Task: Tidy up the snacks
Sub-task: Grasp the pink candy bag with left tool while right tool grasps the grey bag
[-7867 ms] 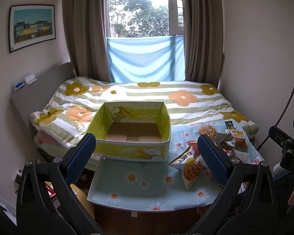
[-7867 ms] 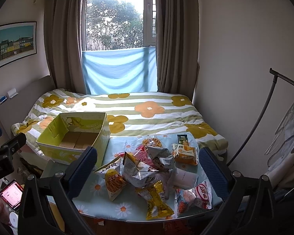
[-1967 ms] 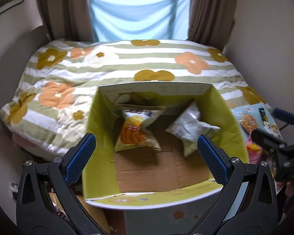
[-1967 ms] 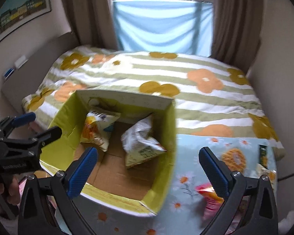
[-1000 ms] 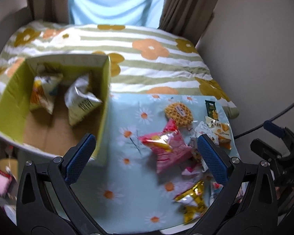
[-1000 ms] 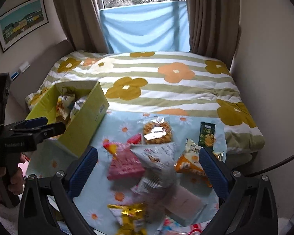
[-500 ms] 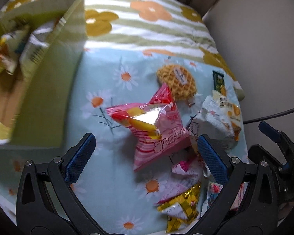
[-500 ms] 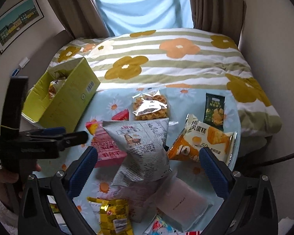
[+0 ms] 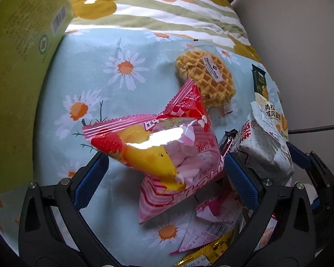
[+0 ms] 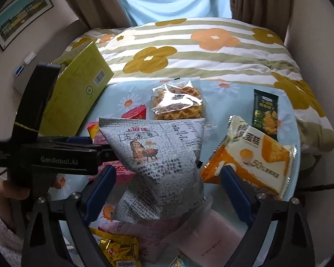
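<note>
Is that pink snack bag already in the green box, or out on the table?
Out. The pink bag lies on the daisy cloth beside the green box.

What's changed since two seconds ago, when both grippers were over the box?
Both grippers swung from the yellow box to the snack pile and came down. The left gripper now straddles the pink strawberry bag, pads not yet pressing. The right gripper straddles the grey newsprint bag, its jaws closing. Nothing is lifted yet. The box, waffle pack and orange cake pack stayed put.
</note>
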`<state>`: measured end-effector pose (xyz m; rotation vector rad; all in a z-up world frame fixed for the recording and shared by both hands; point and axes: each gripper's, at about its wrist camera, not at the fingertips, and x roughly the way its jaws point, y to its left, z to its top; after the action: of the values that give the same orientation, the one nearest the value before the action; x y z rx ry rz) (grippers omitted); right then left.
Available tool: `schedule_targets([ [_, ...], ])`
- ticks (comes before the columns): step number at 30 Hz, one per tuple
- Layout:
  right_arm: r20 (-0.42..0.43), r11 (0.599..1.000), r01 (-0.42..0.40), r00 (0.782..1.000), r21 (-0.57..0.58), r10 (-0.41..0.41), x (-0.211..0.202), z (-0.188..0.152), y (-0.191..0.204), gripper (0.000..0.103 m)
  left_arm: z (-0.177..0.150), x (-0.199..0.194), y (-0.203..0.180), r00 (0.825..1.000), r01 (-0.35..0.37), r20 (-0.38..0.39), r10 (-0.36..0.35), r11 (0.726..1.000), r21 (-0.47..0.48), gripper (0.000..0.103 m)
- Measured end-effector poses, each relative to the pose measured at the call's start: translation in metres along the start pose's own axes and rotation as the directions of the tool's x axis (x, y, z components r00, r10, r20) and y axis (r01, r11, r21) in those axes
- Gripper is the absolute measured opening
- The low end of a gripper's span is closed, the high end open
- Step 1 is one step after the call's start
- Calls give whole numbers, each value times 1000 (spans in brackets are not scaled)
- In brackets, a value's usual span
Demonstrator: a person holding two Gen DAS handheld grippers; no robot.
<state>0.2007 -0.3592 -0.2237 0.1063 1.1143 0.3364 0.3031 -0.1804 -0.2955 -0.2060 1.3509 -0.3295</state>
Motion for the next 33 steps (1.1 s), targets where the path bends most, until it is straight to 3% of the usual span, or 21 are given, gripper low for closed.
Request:
schedule_targets([
  [3, -26, 1000, -16, 1000, -20, 15, 12, 1, 2, 71, 3, 3, 1, 1000, 5, -6, -5, 1000, -2, 102],
  [11, -28, 999, -9, 1000, -39, 8, 17, -1, 5, 57, 7, 9, 0, 1000, 2, -13, -2, 1000, -5, 102],
  [18, -11, 1000, -21, 1000, -2, 21, 12, -4, 4, 54, 9, 7, 1, 1000, -5, -7, 5, 1000, -2, 95],
  [25, 4, 999, -29, 1000, 16, 29, 5, -4, 4, 53, 8, 2, 2, 1000, 10, 4, -10, 1000, -4, 79],
  [33, 23, 999, -42, 999, 19, 42, -2, -8, 8, 52, 5, -8, 8, 999, 23, 33, -22, 1000, -17, 75],
])
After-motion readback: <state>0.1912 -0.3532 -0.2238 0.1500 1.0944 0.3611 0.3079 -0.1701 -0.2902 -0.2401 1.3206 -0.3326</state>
